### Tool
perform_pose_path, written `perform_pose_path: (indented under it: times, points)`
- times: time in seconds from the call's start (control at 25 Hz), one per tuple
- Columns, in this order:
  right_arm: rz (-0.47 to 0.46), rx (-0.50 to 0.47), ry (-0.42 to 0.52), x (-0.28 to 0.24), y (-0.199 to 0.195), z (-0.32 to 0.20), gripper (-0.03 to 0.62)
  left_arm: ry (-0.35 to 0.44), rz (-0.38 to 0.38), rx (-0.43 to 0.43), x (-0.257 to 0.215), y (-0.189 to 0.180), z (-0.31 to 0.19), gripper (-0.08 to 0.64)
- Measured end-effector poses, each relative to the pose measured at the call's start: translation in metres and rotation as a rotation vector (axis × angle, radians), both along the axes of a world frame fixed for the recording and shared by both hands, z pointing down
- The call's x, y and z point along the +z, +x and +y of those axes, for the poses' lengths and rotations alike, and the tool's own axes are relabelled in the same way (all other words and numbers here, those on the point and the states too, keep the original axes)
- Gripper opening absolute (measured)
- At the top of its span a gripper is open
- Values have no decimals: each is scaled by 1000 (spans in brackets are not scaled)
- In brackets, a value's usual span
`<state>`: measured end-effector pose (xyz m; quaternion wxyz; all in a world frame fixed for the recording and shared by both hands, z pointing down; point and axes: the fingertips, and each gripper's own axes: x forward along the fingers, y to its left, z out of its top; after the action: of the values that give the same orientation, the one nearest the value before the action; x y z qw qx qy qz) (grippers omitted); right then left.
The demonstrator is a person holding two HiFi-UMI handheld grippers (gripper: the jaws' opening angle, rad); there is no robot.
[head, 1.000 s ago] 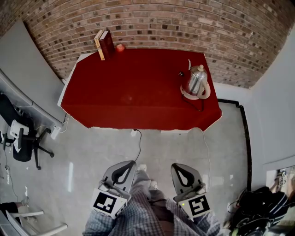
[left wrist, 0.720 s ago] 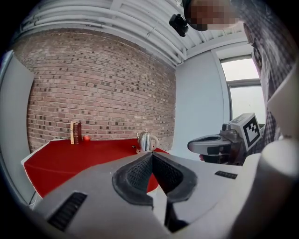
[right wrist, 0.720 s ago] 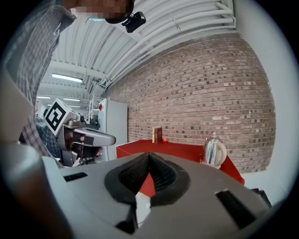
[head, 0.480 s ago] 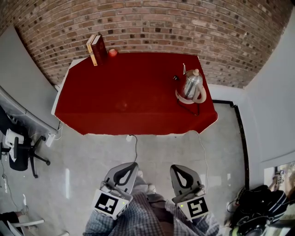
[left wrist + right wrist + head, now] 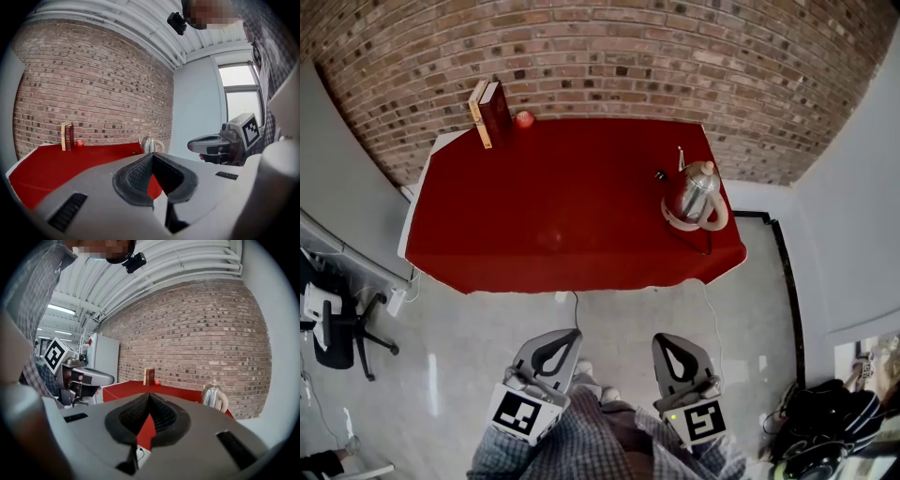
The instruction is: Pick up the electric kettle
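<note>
A brick wall (image 5: 609, 56) fills the head view from 10 o'clock round to 2 o'clock. Pale grey floor (image 5: 478, 337) takes up the lower half. Against the wall stands the surface (image 5: 572, 206), draped in a red cloth and mostly bare.

At 8 o'clock in the head view, by the frame's edge, sits a black office chair (image 5: 337, 328). At 6 o'clock are the person's checked sleeves (image 5: 581, 445), with both tools held out over the floor, well short of the surface's near edge.

The left tool (image 5: 565, 337) points toward 12 o'clock. In its own view the ribbed pads (image 5: 136, 173) meet at the tips, so the jaws are fully together with nothing between them. The right tool (image 5: 667, 342), just beside it at its 3 o'clock, is likewise closed tight and empty.

The electric kettle (image 5: 694, 192) stands upright at about 2 o'clock on the surface, near its right edge, and neither tool touches it. It is shiny metal with a cream handle. A dark cord (image 5: 707, 236) leads from it toward the near edge. From the right tool's view the kettle lies at 2 o'clock.

Two books (image 5: 487, 112) stand upright at 11 o'clock on the surface, against the wall. A small red ball (image 5: 524, 119) sits just beside them at their 3 o'clock. A tiny black object (image 5: 659, 174), too small to identify, lies near the kettle at its 10 o'clock.
</note>
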<state>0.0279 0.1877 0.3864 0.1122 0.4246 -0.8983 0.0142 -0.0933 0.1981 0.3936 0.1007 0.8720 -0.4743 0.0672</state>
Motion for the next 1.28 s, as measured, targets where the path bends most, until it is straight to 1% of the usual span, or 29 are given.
perform_pose_path:
  times: [0.4, 0.68, 0.84, 1.0, 1.28]
  points:
    - [-13, 103, 11, -1, -24, -42, 6, 8, -2, 58, 0, -37, -41, 3]
    - [-3, 140, 9, 5, -37, -49, 6, 9, 8, 88, 6, -53, -52, 4]
    - [-6, 157, 8, 6, -44, -49, 6, 14, 8, 111, 6, -56, -57, 3]
    - [9, 170, 9, 9, -40, -46, 5, 15, 12, 124, 8, -54, -57, 3]
    - [18, 186, 3, 8, -33, -53, 5, 22, 21, 111, 4, -57, -61, 3]
